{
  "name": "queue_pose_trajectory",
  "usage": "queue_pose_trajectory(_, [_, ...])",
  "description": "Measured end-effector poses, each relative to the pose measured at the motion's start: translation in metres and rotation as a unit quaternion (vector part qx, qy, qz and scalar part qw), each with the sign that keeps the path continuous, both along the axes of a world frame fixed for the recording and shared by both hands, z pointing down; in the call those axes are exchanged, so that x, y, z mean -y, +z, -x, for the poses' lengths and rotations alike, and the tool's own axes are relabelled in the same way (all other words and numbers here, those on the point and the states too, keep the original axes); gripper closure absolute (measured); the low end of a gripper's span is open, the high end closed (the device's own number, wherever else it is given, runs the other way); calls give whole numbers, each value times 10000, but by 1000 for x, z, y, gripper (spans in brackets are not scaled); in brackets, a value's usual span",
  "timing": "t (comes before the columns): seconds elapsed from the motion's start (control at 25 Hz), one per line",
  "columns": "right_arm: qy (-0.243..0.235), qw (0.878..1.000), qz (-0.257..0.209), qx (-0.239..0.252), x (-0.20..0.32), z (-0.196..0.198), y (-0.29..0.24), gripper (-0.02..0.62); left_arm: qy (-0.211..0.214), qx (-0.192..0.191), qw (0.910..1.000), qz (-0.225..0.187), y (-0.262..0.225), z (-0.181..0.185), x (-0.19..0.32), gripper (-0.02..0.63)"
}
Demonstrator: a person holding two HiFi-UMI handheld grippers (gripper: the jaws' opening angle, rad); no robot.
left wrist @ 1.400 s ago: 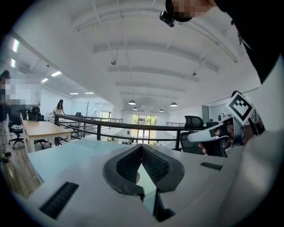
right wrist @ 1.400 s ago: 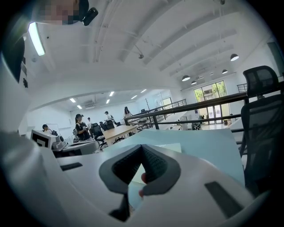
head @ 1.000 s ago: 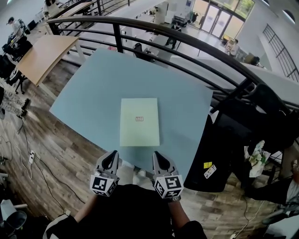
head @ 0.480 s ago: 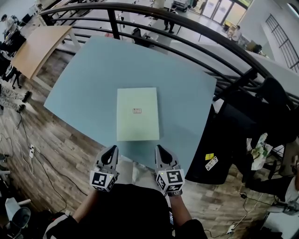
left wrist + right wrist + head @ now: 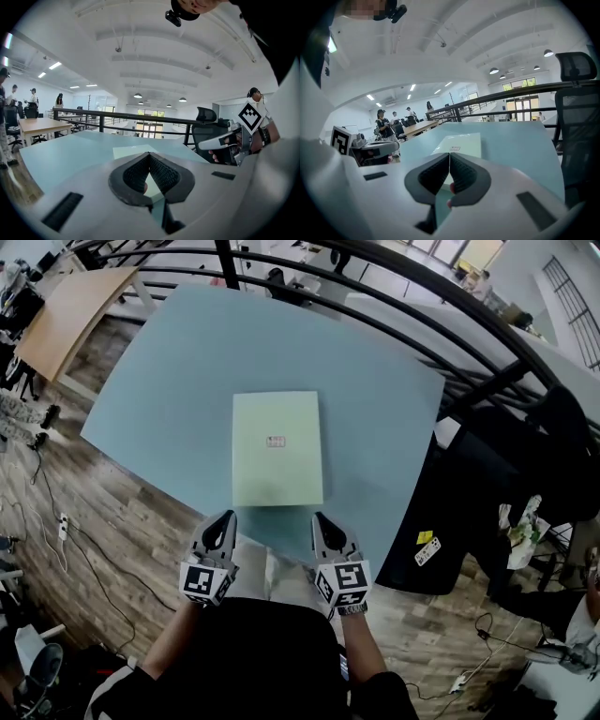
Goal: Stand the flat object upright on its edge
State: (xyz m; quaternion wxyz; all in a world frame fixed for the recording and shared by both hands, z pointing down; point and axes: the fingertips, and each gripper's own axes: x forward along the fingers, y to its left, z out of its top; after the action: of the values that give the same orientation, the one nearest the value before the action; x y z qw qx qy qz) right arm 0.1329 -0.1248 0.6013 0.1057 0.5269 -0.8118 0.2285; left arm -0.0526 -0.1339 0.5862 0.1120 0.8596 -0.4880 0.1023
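Left tongs (image 5: pixel 225 519) and right tongs (image 5: pixel 319 521) are both clenched empty at the desk (image 5: pixel 169 399) edge, with the flat object (image 5: pixel 277 448) lying just ahead.

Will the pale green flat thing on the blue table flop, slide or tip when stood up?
The pale green board lies flat with straight edges, so probably stiff. It looks thin, so on edge it likely tips. The table looks smooth; a push may slide it.

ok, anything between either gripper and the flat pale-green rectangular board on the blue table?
Nothing visible. The pale-green flat rectangular board lies flat on the light blue table. Only bare tabletop separates its near edge from the left gripper and the right gripper, both shut and empty.
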Motion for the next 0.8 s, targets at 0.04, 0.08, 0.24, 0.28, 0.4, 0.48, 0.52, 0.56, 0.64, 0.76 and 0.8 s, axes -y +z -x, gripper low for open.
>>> queue_pose_trajectory(0.04, [-36, 10000, 25, -1, 1, 0, 4, 588, 34, -27, 10000, -12, 2, -1, 1, 606])
queue_pose_trajectory(0.08, [-55, 10000, 53, 0, 3, 0, 9, 588, 53, -35, 10000, 1, 6, -1, 2, 606])
queue_pose_trajectory(0.24, [-52, 9998, 177, -8, 8, 1, 25, 588, -7, 73, 9998, 163, 30, 7, 3, 606])
queue_pose_trajectory(0.28, [-62, 9997, 216, -20, 9, 1, 28, 588, -16, 98, 9998, 191, 32, 9, 4, 605])
queue_pose_trajectory(0.4, [-170, 9993, 344, -29, 8, 3, 37, 588, -29, 104, 9994, 316, 40, 10, 4, 606])
queue_pose_trajectory(0.48, [-251, 9988, 417, -4, 9, 4, 45, 588, -29, 137, 9992, 363, 50, 12, 4, 606])
queue_pose_trajectory(0.52, [-257, 9987, 445, -2, 10, 4, 49, 587, -37, 166, 9991, 389, 55, 13, 4, 605])
queue_pose_trajectory(0.56, [-248, 9986, 468, -11, 10, 3, 52, 586, -56, 198, 9988, 442, 56, 13, 6, 606])
queue_pose_trajectory(0.64, [-217, 9984, 525, -54, 11, 0, 59, 584, -76, 223, 9981, 561, 58, 12, 7, 604])
queue_pose_trajectory(0.76, [-243, 9975, 644, -136, 12, -2, 70, 571, -13, 195, 9978, 640, 73, 13, 3, 603])
queue_pose_trajectory(0.8, [-280, 9971, 687, -165, 12, -1, 74, 545, 0, 199, 9975, 681, 77, 14, 3, 600])
